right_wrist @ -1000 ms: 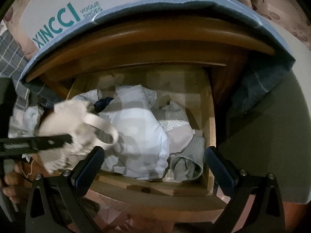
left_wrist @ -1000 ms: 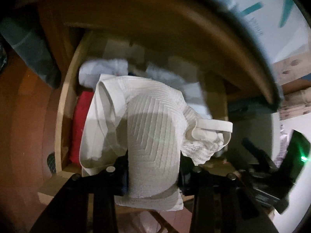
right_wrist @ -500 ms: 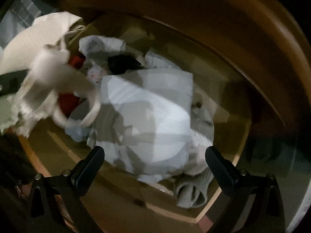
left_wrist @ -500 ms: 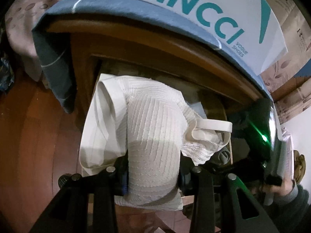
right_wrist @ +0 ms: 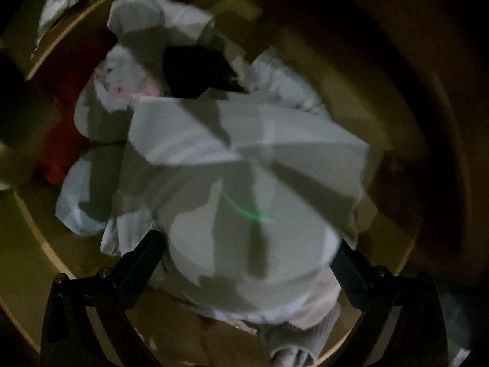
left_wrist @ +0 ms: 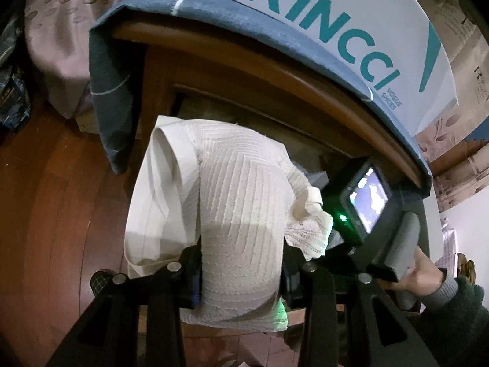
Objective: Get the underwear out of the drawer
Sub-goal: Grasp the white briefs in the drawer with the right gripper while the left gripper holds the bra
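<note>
Left wrist: shoebox (left_wrist: 351, 27) atop nightstand (left_wrist: 275, 70).

The wooden drawer (right_wrist: 39, 238) holds a heap of pale grey clothes (right_wrist: 244, 183), one red garment (right_wrist: 58, 153) at its side.

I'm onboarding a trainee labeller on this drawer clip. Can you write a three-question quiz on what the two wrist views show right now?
1. True or false: the left gripper is clamped on a white ribbed garment.
2. What lies between the right gripper's open fingers? A) a red item B) a pale grey folded garment C) nothing
3. Fill in: the brand printed on the white box above the drawer reads ____.

Key: 1 true. 2 B, the pale grey folded garment in the drawer; the pads do not yet press it. 3 XINCCI.
</note>
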The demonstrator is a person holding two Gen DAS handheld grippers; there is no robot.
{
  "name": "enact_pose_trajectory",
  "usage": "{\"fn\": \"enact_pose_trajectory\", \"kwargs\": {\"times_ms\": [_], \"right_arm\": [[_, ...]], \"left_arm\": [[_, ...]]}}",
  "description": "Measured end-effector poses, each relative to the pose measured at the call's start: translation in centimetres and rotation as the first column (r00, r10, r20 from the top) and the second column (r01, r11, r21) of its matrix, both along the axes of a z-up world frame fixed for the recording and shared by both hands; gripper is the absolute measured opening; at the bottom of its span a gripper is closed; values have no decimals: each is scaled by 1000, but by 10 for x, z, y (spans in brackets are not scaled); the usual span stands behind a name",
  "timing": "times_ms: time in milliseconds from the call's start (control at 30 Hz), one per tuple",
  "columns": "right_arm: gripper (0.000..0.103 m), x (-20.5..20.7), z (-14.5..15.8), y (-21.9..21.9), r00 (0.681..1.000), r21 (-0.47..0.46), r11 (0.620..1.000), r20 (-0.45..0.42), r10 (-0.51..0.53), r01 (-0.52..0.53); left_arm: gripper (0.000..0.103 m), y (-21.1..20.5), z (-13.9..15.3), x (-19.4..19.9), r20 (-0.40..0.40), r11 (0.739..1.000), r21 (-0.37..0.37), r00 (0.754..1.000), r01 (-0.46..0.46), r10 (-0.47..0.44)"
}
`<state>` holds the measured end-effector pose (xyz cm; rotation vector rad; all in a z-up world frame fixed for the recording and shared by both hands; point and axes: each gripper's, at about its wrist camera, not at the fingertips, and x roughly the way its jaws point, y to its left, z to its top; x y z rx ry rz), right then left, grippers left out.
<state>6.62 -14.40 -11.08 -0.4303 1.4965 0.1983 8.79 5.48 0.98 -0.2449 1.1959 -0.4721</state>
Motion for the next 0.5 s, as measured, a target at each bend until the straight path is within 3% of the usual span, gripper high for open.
{"fn": "enact_pose_trajectory", "kwargs": {"times_ms": [100, 233, 433, 500], "right_arm": [[100, 5, -3, -1, 999, 22, 1000, -39, 0, 1], [78, 4, -4, -2, 998, 10, 1000, -61, -6, 7], [52, -16, 10, 7, 1000, 7, 1000, -13, -27, 27], [48, -23, 14, 6, 999, 17, 999, 8, -46, 46]], "left_arm": [[37, 3, 0, 4, 1, 1000, -7, 1000, -14, 14], [38, 8, -2, -1, -9, 1000, -9, 1000, -27, 26], [38, 12, -1, -2, -17, 999, -19, 999, -32, 32], [38, 11, -1, -2, -16, 1000, -13, 1000, -26, 26]]}}
